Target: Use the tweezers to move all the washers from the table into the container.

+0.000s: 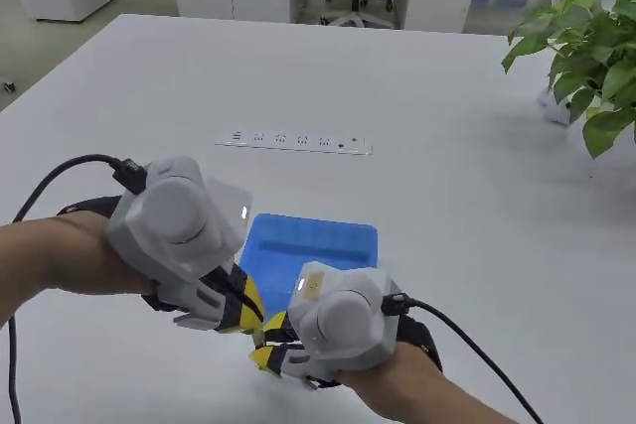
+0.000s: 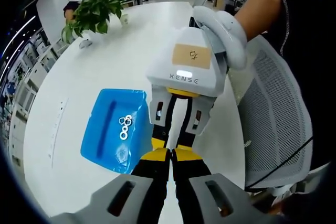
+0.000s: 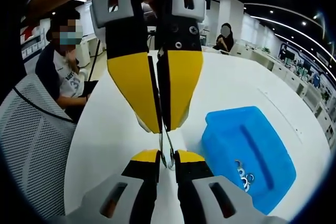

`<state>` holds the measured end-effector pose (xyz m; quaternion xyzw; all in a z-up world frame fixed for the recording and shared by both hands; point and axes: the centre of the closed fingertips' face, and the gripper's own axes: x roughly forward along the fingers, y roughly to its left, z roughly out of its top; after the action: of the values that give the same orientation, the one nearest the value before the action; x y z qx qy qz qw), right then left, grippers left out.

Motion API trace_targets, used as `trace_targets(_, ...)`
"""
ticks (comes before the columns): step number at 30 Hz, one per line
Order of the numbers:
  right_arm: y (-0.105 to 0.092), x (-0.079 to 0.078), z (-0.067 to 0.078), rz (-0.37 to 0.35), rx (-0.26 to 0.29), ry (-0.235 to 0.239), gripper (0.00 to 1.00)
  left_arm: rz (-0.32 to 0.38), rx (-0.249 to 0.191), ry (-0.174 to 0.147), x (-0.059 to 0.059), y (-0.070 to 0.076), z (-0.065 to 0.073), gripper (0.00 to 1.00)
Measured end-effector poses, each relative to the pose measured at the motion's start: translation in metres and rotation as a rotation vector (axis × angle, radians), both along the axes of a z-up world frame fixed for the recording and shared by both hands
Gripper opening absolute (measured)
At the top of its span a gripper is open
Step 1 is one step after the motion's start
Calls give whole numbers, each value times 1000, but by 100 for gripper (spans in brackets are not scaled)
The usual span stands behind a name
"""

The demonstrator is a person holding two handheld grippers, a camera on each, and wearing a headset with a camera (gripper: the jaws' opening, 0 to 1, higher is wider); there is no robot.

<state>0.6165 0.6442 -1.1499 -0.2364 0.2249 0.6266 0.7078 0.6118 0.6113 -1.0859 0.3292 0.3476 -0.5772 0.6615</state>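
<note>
We see thin metal tweezers [image 3: 167,148] clamped in the left gripper [image 2: 171,157], tips sitting between the near-closed jaws of the right gripper [image 3: 167,161] — can't tell if those grip. Small metal washers [image 2: 125,127] are clustered in the blue plastic tray [image 2: 102,129] — just beyond both grippers on the white table [image 1: 417,96].

Item count, table [image 1: 447,196] and surroundings.
Container [image 1: 318,240]: one, blue. Washers [image 2: 125,127]: one cluster inside the container, four or five, too small for a firm figure. Tweezers [image 3: 167,150]: one pair. Grippers: two, left gripper [image 1: 243,307] and right gripper [image 1: 266,350], both at the container's near edge. Power strip [image 1: 293,141]: one, beyond the container. Plant [image 1: 596,57]: one, beyond the container, to its right.
</note>
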Motion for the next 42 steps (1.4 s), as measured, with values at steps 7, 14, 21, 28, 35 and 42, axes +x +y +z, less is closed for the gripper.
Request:
trace_targets(7, 0, 1, -4, -3, -7, 9, 13, 5, -16, 9, 2, -1, 1, 6)
trace_targets(14, -2, 2, -7, -15, -14, 23, 11, 22, -35, 12, 7, -2, 1, 6)
trace_targets(21, -2, 2, -7, -14, -13, 25, 10, 24, -37, 17, 6, -2, 1, 6)
trace_targets(28, -2, 0, -5, -12, -14, 26, 10, 21, -33, 14, 5, -1, 3, 6)
trace_targets(35, -2, 1, 8, -16, -5, 15, 10, 15, -43, 13, 5, -2, 14, 6)
trace_targets(42, -3, 4, 24, -28, 18, -5, 10, 3, -44, -1, 6, -3, 31, 6)
